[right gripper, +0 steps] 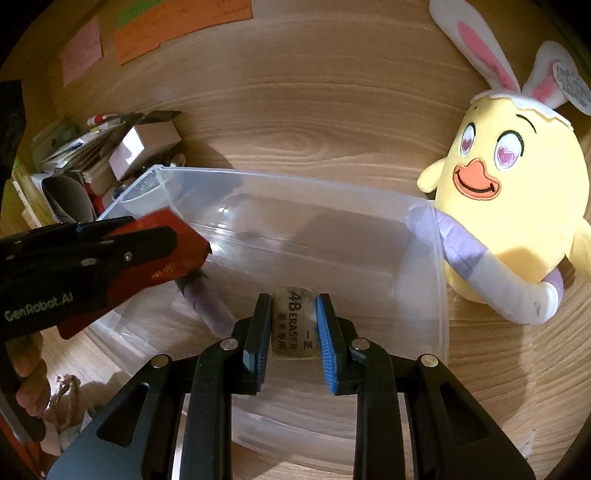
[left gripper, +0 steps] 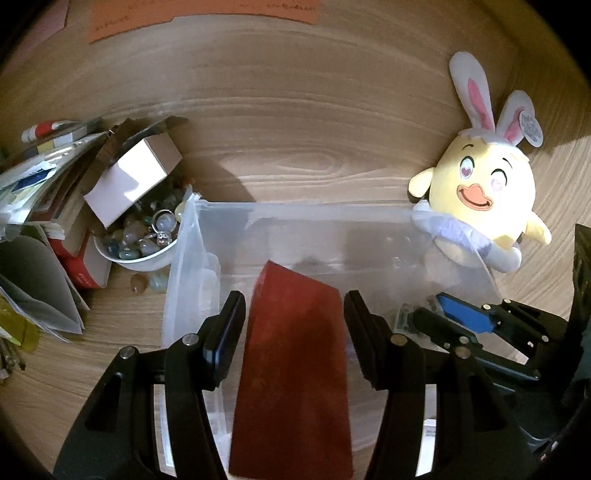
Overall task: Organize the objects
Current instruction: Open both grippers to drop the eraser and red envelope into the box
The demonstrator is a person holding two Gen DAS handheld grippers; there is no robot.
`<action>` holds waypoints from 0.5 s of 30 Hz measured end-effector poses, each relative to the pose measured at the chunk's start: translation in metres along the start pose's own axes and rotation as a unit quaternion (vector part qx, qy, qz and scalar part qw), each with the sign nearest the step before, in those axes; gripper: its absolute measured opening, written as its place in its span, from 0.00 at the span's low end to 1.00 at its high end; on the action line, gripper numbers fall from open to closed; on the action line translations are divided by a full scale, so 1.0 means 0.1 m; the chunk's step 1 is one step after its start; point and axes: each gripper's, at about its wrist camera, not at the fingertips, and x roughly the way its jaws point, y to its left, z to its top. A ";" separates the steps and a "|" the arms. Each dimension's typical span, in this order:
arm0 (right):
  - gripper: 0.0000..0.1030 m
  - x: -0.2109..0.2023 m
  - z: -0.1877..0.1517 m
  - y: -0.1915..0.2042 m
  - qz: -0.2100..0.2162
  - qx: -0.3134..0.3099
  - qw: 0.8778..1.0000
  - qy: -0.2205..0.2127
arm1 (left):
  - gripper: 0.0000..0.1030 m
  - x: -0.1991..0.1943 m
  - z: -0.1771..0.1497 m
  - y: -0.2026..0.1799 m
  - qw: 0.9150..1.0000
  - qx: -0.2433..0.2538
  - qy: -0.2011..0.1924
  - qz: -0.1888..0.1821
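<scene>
My left gripper (left gripper: pixel 295 325) is shut on a flat red packet (left gripper: pixel 291 369), held tilted over the left part of a clear plastic bin (left gripper: pixel 295 204). In the right wrist view the same left gripper (right gripper: pixel 177 240) shows at the left with the red packet (right gripper: pixel 177 258) above the clear bin (right gripper: pixel 295 176). My right gripper (right gripper: pixel 293 325) is shut on a worn grey eraser (right gripper: pixel 293 325) printed "4B ERASER", over the bin's near middle. In the left wrist view the right gripper (left gripper: pixel 465 325) appears at the lower right. A purple roll (right gripper: pixel 210 304) lies inside the bin.
A yellow chick plush (left gripper: pixel 484 199) with bunny ears leans on the bin's right end. Left of the bin stand a white bowl of polished stones (left gripper: pixel 140 240), a small white box (left gripper: pixel 133 181) and a pile of books and papers (left gripper: pixel 37 221). Sticky notes (right gripper: pixel 177 26) hang on the wooden back.
</scene>
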 end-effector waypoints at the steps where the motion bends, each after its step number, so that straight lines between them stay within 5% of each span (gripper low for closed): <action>1: 0.21 0.00 0.00 -0.01 0.000 0.001 1.000 0.000 | 0.53 0.00 0.00 0.00 1.000 0.000 0.001 -0.001; 15: 0.32 -0.09 -0.01 0.01 0.007 0.000 1.000 -0.006 | 0.62 -0.30 -0.04 0.01 1.000 -0.003 -0.018 -0.014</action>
